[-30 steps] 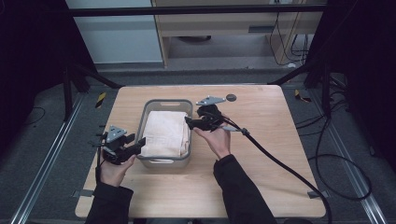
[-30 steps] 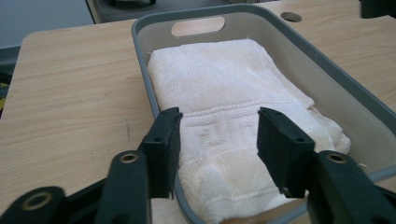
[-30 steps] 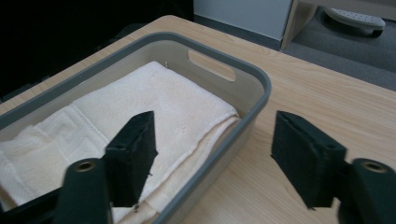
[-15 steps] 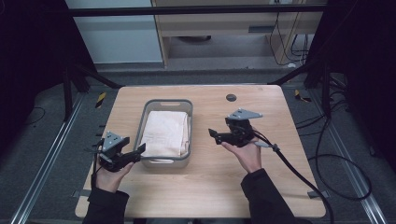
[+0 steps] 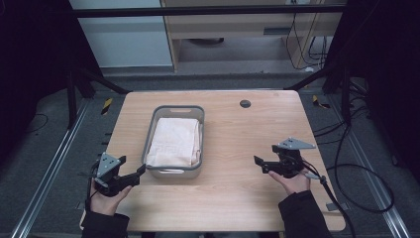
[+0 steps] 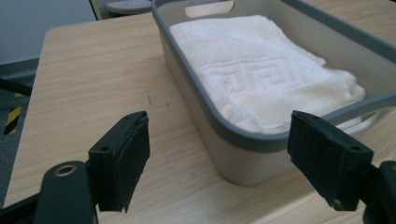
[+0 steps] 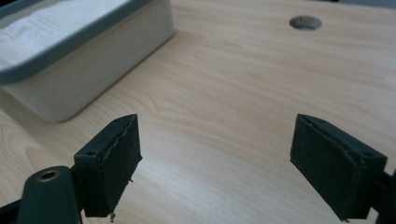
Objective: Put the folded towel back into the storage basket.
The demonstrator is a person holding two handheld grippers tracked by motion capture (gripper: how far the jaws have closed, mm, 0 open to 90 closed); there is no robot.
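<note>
A grey bin (image 5: pixel 174 172) stands left of the table's middle with a folded white towel (image 5: pixel 175 141) lying flat inside it. The left gripper view looks at the bin's rim (image 6: pixel 243 137) and the towel (image 6: pixel 261 74) from close by. My left gripper (image 5: pixel 140 173) (image 6: pixel 219 123) sits just off the bin's near left corner. Its jaws are open, have just been opening, and hold nothing. My right gripper (image 5: pixel 258 162) (image 7: pixel 217 123) hovers over bare wood at the right and points toward the bin (image 7: pixel 79 70). It too is open, has just been opening, and is empty.
A round cable hole (image 5: pixel 245 103) (image 7: pixel 306 21) lies in the wooden tabletop (image 5: pixel 233 134) toward the far right. A black cable (image 5: pixel 341 213) trails from the right gripper off the table's right edge. Dark frame rails flank the table.
The right gripper has drawn away from the bin's right rim, to the right and toward the near edge. The left gripper slid slightly nearer and lower. Both pairs of jaws stand wider.
</note>
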